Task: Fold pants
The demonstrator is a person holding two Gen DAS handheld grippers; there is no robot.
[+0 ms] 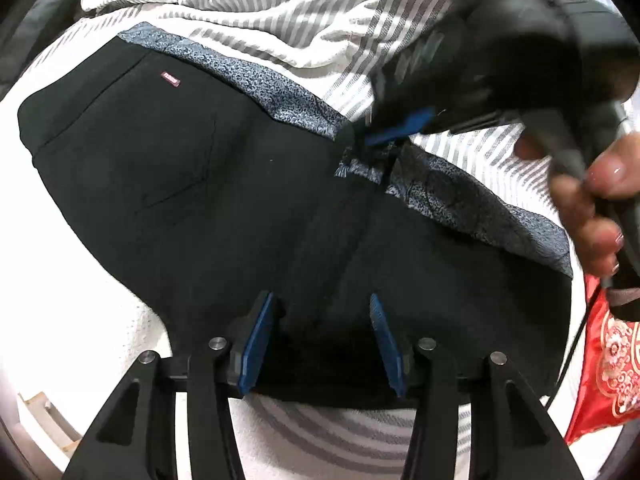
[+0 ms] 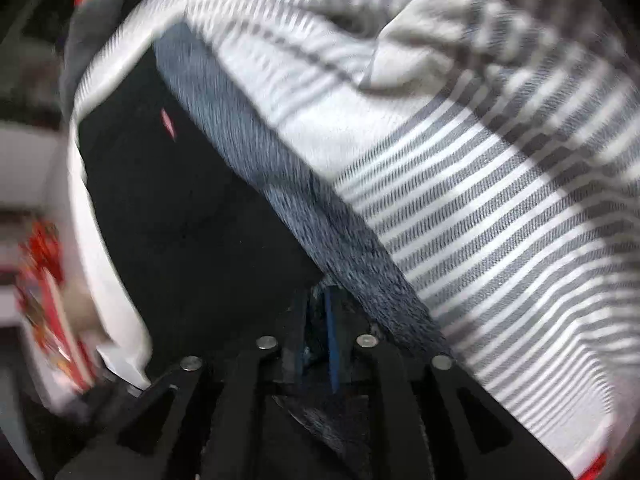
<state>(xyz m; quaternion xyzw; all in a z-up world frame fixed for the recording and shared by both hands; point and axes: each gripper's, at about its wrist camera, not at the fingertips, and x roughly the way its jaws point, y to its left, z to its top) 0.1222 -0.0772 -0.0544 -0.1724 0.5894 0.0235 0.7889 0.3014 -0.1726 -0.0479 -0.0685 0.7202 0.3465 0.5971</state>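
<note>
Black pants (image 1: 200,200) lie folded on a striped bedspread (image 1: 280,12), with a blue speckled inner layer (image 1: 280,92) showing along their far edge. My left gripper (image 1: 320,312) sits at the near edge, its blue pads (image 1: 256,344) closed on a thick bunch of black cloth. My right gripper (image 1: 384,136) is at the far edge, where the cloth puckers up into it. In the right wrist view, which is blurred, that gripper (image 2: 316,308) has its pads close together with pants (image 2: 180,200) fabric between them.
A person's hand (image 1: 592,208) holds the right gripper's handle at the right. A red bag with a gold pattern (image 1: 612,360) lies beside the pants at the lower right. The striped bedspread (image 2: 480,220) stretches crumpled beyond the pants.
</note>
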